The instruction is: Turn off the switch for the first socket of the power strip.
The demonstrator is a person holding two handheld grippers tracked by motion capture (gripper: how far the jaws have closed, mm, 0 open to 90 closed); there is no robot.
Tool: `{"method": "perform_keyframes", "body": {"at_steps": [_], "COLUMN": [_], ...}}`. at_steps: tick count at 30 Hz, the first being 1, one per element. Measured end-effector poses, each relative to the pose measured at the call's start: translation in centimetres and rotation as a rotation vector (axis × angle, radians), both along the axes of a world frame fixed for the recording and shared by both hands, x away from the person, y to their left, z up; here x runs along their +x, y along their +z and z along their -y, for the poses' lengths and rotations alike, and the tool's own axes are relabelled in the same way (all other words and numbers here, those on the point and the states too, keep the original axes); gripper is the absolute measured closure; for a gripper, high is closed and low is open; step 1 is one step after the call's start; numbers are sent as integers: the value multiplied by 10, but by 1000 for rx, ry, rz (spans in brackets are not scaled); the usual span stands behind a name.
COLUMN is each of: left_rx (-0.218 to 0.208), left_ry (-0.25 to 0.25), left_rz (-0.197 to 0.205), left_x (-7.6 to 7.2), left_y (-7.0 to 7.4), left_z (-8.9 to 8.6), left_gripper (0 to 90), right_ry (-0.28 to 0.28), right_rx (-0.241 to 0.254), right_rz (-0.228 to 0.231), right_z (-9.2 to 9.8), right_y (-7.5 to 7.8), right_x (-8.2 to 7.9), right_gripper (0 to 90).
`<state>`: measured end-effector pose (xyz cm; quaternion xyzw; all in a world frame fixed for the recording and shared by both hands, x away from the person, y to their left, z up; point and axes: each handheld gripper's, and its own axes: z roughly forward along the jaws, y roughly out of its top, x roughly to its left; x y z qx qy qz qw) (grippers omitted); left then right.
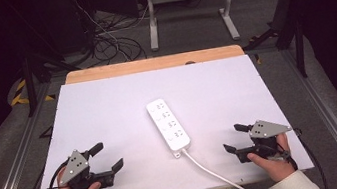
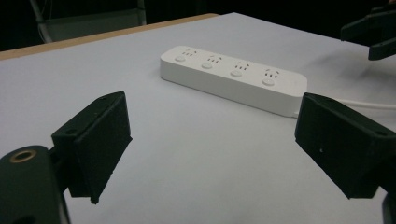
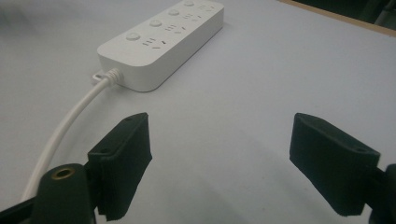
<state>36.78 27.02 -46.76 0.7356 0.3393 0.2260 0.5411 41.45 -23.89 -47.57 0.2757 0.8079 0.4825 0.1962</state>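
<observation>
Power strip (image 1: pixel 168 125) lies flat mid-worktop, four sockets with a button each, nothing plugged in. Long axis runs diagonal, far end toward the back edge, cable end toward the front. White cable (image 1: pixel 213 171) exits the near end and trails off the front edge toward the right side.

Left tool (image 1: pixel 106 158) near the front-left corner, jaws wide apart, empty. Right tool (image 1: pixel 236 138) near the front-right corner, jaws also wide, empty. Both well apart from the strip.

Risks, as I read it: strip looks light on a smooth white sheet (image 1: pixel 108 108), so a one-sided push probably skids or spins it. Cable sits between right tool and strip; snagging it would likely drag the strip.

Nothing else on the worktop, approach unobstructed.
</observation>
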Motion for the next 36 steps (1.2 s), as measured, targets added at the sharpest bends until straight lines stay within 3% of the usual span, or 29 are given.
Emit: {"method": "perform_keyframes", "body": {"at_steps": [1, 3, 13, 16, 18, 19, 28, 36], "left_rx": [-13, 5, 25, 25, 69, 69, 66, 69], "left_ry": [2, 9, -2, -1, 1, 1, -21, -62], "left_rz": [-6, 17, 6, -6, -40, -40, -39, -50], "left_x": [0, 0, -3, -3, 0, 0, 3, 12], "left_y": [0, 1, 4, 5, 8, 8, 26, 39], "left_z": [0, -1, 0, 1, 3, 3, 12, 31], "left_gripper": [110, 116, 180, 202, 214, 226, 268, 289], "right_ry": [0, -2, -3, 0, 1, 3, 12, 11], "right_rx": [0, -1, 3, -2, -3, -4, -12, -13], "right_rz": [0, 0, 8, 6, 5, 6, 3, 2], "right_z": [0, 0, 0, 0, 0, 0, -1, -2], "right_y": [0, 0, 1, 0, 0, 0, -1, -1], "right_x": [0, 0, -1, -1, 0, 0, 0, 0], "right_gripper": [206, 209, 213, 217, 218, 218, 222, 223]}}
